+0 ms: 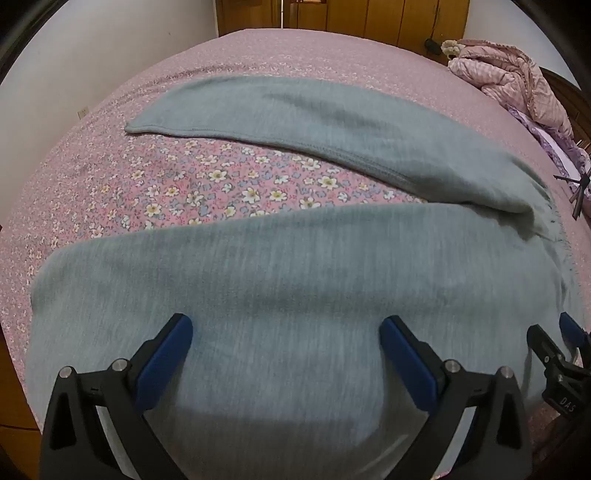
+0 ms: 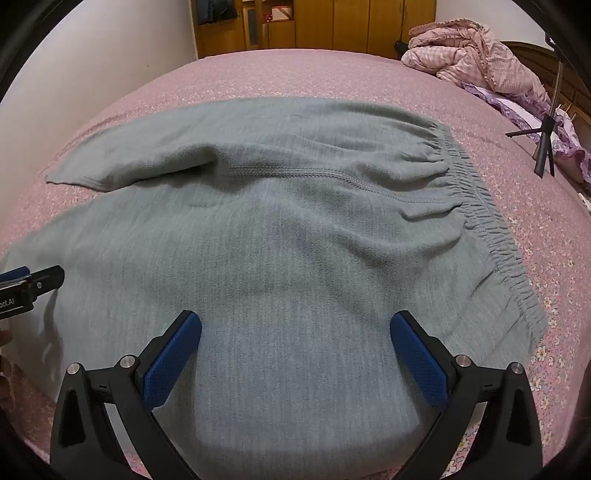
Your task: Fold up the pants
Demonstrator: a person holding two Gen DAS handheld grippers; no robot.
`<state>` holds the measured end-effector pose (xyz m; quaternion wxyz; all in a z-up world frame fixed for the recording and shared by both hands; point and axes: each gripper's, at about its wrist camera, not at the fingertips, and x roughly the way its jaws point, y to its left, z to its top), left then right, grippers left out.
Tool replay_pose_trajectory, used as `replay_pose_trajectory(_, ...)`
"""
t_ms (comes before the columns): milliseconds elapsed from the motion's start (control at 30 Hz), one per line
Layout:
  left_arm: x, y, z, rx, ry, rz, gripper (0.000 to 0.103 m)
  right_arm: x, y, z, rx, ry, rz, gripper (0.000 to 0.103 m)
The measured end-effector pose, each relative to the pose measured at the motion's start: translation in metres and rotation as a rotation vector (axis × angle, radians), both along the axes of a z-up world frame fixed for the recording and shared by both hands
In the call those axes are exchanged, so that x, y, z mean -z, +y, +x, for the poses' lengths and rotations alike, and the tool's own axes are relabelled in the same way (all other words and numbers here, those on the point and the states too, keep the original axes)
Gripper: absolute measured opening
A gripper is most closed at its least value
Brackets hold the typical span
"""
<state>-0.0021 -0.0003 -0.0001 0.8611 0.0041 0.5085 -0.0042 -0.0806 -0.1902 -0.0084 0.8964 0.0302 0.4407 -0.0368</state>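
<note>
Left gripper (image 1: 286,330) sits low over the near leg of the pants (image 1: 280,280), its two blue fingers (image 1: 166,354) spread wide with nothing caught between them, only grey fabric lying flat in the gap. Just off its right fingertip, the right gripper's tips poke into the left wrist view at the frame's edge. Over on the right wrist view, the right gripper (image 2: 295,330) shows the same picture: blue fingers (image 2: 417,354) wide apart, hovering over the cloth near the seat of the pants (image 2: 288,229), gripping nothing. Off its left fingertip, the left gripper peeks in at the frame's edge, over the same leg. Beyond the right fingertip the gathered waistband (image 2: 491,221) runs diagonally away, wrinkled along its length. Ahead of the fingers a stitched seam (image 2: 332,175) crosses the fabric. Further out, the second leg (image 1: 295,110) stretches away to the left across the bed (image 1: 207,177), and a wedge of pink flowered sheet shows between the two legs. So the pants lie spread open on the bed. Far back on the right, a crumpled pink quilt (image 2: 476,62) is heaped by the headboard, a small dark tripod (image 2: 543,136) stands beside it, and wooden cupboards (image 2: 332,26) line the back wall.
</note>
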Motion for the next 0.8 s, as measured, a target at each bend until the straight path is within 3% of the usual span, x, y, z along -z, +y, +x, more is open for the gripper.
replay_pose_trajectory(567, -0.007, -0.006, -0.006, 0.008, -0.021, -0.004, 0.103, -0.002, 0.000, 0.002, -0.012, 0.016, -0.001, 0.103)
replay_pose_trajectory(800, -0.014, -0.004, -0.002, 0.048, 0.026, -0.010, 0.103, -0.008, -0.002, 0.008, -0.135, 0.092, -0.014, 0.103)
